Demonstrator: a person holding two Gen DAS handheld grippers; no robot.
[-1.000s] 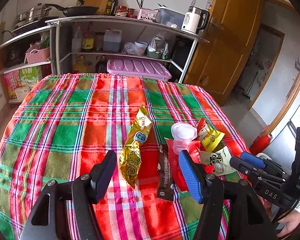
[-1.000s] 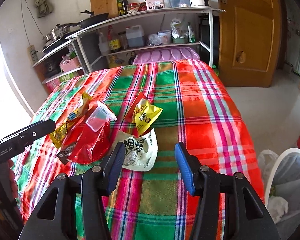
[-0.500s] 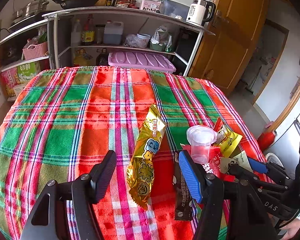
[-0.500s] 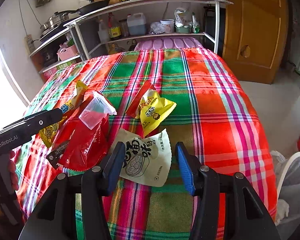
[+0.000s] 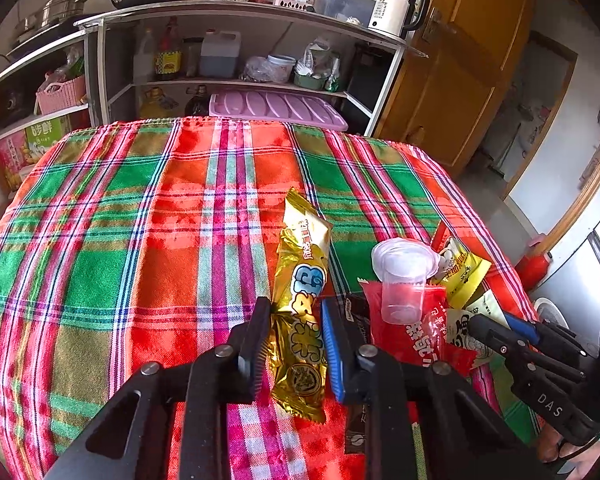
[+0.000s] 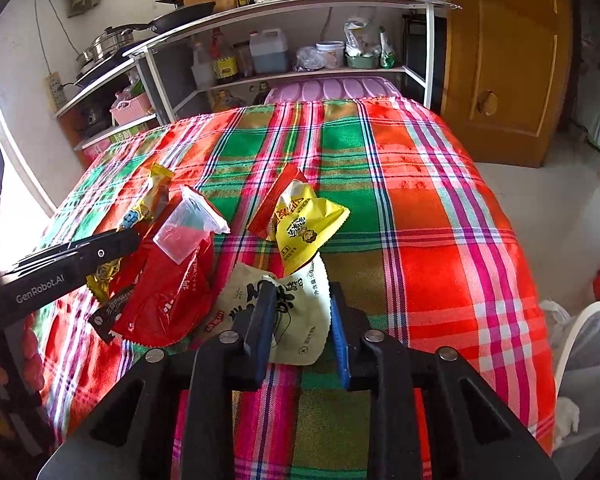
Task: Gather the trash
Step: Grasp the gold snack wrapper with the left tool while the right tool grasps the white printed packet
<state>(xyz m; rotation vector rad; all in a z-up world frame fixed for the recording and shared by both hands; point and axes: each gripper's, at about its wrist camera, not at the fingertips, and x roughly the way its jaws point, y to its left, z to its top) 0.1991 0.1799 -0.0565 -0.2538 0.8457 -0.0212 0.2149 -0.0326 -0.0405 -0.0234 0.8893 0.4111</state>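
Snack trash lies on a plaid-clothed table [image 5: 140, 220]. My left gripper [image 5: 296, 344] is shut on a long gold wrapper [image 5: 302, 280], gripping its near half. My right gripper [image 6: 300, 320] is shut on a pale white-green wrapper [image 6: 300, 320], which crumples between the fingers. Between them lie a red wrapper [image 6: 168, 296] with a clear plastic cup [image 6: 184, 228] on it, a yellow wrapper [image 6: 304, 232] and a dark brown sachet [image 6: 108, 316]. The cup [image 5: 402, 280] also shows in the left wrist view, to the right of the gold wrapper.
A white-rimmed bin [image 6: 588, 360] with a plastic liner stands on the floor past the table's right edge. Kitchen shelves [image 5: 220, 60] with bottles and pans stand behind the table. A wooden door [image 6: 508, 60] is at the back right.
Both grippers moved forward and closed: the left on the gold wrapper, the right on the white-green wrapper, which has bunched up between the fingers.
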